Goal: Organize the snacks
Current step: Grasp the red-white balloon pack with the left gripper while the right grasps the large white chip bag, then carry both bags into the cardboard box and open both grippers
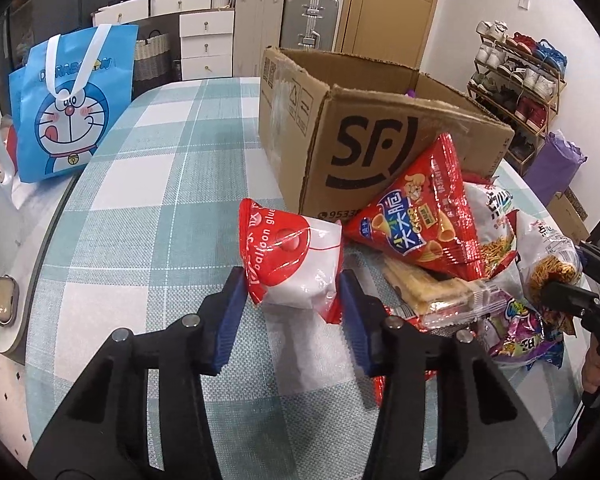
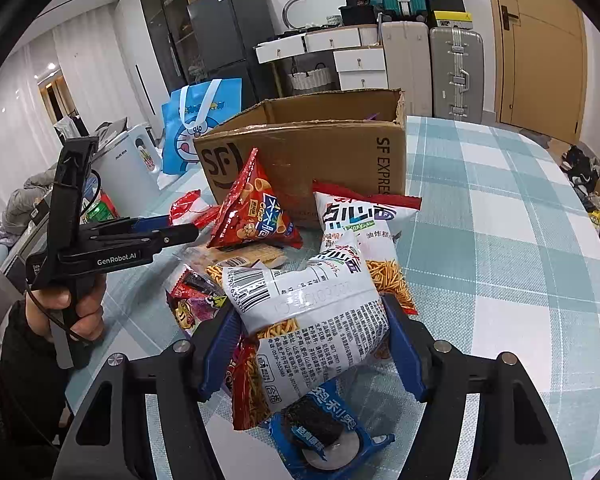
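Snacks heaped on checked tablecloth (image 1: 148,184) in front of open SF cardboard box (image 1: 364,152). Left gripper (image 1: 292,300) clamped narrow on red-and-white balloon-glue packet (image 1: 292,256), at the heap's left edge. Right gripper (image 2: 312,344) closed on white fried-noodle snack bag (image 2: 312,312), atop blue seaweed packet (image 2: 324,432). Red cone-crisp bag (image 2: 252,208) leaning against box.

A teal-and-white checked cloth is spread over the table (image 1: 148,184). At upper left a blue cartoon bag (image 1: 74,104) is seen; the cardboard box (image 1: 364,128) is brown.
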`<control>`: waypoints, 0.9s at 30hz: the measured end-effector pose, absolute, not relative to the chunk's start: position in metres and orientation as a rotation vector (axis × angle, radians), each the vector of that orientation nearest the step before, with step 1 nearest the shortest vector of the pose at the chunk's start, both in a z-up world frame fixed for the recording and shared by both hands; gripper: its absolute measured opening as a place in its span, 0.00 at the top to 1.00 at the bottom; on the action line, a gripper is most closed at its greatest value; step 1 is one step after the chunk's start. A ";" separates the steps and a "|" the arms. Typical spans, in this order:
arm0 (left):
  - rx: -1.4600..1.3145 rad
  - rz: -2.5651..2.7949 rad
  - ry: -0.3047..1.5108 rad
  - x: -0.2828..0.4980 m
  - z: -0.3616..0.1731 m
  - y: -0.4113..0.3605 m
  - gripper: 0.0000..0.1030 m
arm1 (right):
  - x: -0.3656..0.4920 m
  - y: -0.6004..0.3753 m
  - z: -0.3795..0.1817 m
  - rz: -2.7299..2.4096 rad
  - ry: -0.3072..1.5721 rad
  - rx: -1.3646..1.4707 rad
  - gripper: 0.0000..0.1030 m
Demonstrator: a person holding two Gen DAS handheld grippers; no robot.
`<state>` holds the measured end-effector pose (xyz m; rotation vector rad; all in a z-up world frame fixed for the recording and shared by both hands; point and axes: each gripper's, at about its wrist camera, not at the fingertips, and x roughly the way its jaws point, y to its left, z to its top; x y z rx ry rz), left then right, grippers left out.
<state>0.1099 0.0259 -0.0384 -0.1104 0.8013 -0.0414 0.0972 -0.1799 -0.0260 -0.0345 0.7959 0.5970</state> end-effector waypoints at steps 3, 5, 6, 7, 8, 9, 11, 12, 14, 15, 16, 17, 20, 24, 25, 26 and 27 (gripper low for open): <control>-0.115 -0.043 0.786 0.107 -0.033 0.027 0.58 | 0.096 -0.181 -0.022 0.603 0.782 -0.023 0.34; -0.116 -0.044 0.777 0.104 -0.030 0.028 0.58 | 0.095 -0.182 -0.020 0.606 0.772 -0.019 0.35; -0.115 -0.043 0.771 0.103 -0.028 0.028 0.58 | 0.094 -0.183 -0.019 0.606 0.764 -0.015 0.35; -0.115 -0.042 0.766 0.102 -0.026 0.028 0.58 | 0.094 -0.184 -0.017 0.607 0.759 -0.012 0.35; -0.115 -0.043 0.762 0.100 -0.024 0.028 0.58 | 0.093 -0.185 -0.016 0.608 0.752 -0.008 0.35; -0.115 -0.043 0.756 0.099 -0.022 0.028 0.58 | 0.092 -0.186 -0.014 0.608 0.747 -0.005 0.35; -0.112 -0.045 0.746 0.097 -0.018 0.027 0.58 | 0.091 -0.187 -0.013 0.607 0.739 -0.001 0.36; -0.109 -0.045 0.740 0.095 -0.016 0.026 0.58 | 0.091 -0.188 -0.011 0.608 0.734 0.002 0.36; -0.109 -0.048 0.729 0.093 -0.011 0.026 0.58 | 0.089 -0.189 -0.009 0.610 0.724 0.008 0.36; -0.109 -0.050 0.723 0.091 -0.009 0.025 0.58 | 0.089 -0.190 -0.007 0.610 0.719 0.013 0.36; -0.107 -0.050 0.717 0.090 -0.006 0.024 0.58 | 0.089 -0.190 -0.006 0.611 0.715 0.016 0.36; -0.107 -0.050 0.711 0.088 -0.004 0.024 0.58 | 0.088 -0.191 -0.005 0.611 0.708 0.021 0.36; -0.105 -0.052 0.695 0.084 0.004 0.023 0.58 | 0.088 -0.193 -0.001 0.611 0.690 0.039 0.36; -0.107 -0.053 0.676 0.079 0.013 0.021 0.58 | 0.087 -0.199 0.005 0.601 0.661 0.074 0.36; -0.106 -0.054 0.671 0.078 0.015 0.020 0.58 | 0.088 -0.201 0.006 0.599 0.655 0.081 0.36; -0.105 -0.055 0.667 0.077 0.017 0.019 0.58 | 0.088 -0.203 0.008 0.594 0.644 0.092 0.36; -0.102 -0.057 0.661 0.075 0.020 0.018 0.58 | 0.088 -0.204 0.010 0.588 0.636 0.103 0.36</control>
